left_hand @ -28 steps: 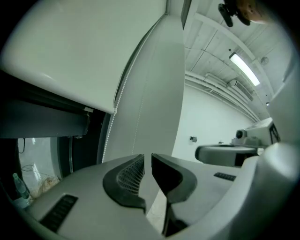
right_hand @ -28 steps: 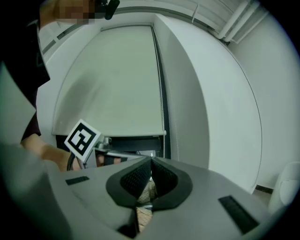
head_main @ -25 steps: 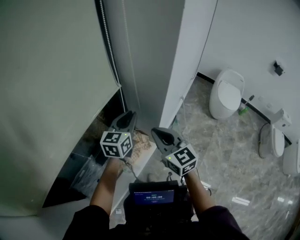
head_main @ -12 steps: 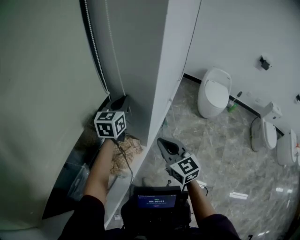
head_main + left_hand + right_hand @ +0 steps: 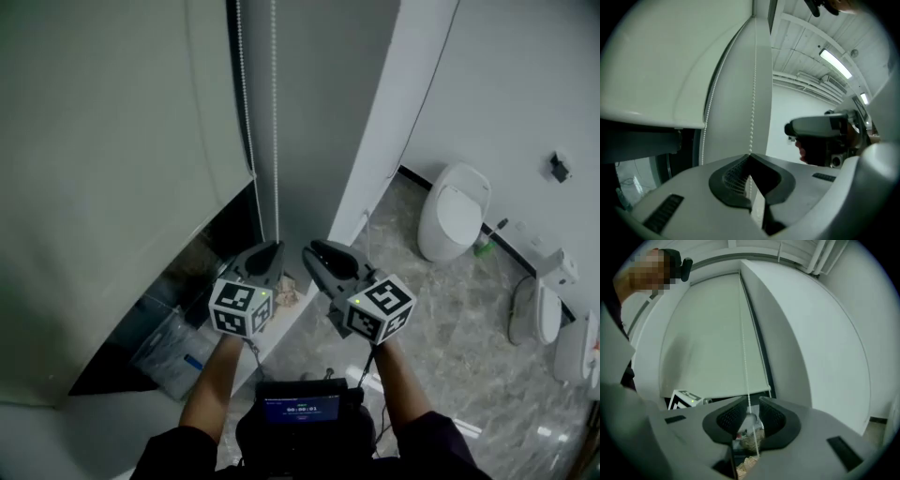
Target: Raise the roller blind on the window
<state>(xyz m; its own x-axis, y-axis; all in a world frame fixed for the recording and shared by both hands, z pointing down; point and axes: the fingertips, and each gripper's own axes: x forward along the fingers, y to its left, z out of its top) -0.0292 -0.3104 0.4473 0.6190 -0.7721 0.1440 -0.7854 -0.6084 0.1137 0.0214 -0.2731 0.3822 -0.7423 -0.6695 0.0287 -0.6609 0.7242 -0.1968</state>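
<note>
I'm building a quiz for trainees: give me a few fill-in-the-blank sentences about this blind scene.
1. The left gripper is ____ on the chain.
2. In the head view, the blind hangs to the ____ of the chain.
3. Dark window shows ____ the blind's bottom edge.
Missing words: shut; left; below.

A white toilet (image 5: 453, 211) stands against the far wall on the grey marble floor (image 5: 441, 323), with a green bottle (image 5: 484, 247) just beside its base. A second toilet (image 5: 536, 309) stands further right along the same wall, and a small dark fitting (image 5: 560, 166) is fixed to the wall above them. A clear plastic bag (image 5: 173, 347) with a blue label lies at lower left, and the left gripper view shows a lit strip light (image 5: 836, 63) on the ceiling.
</note>
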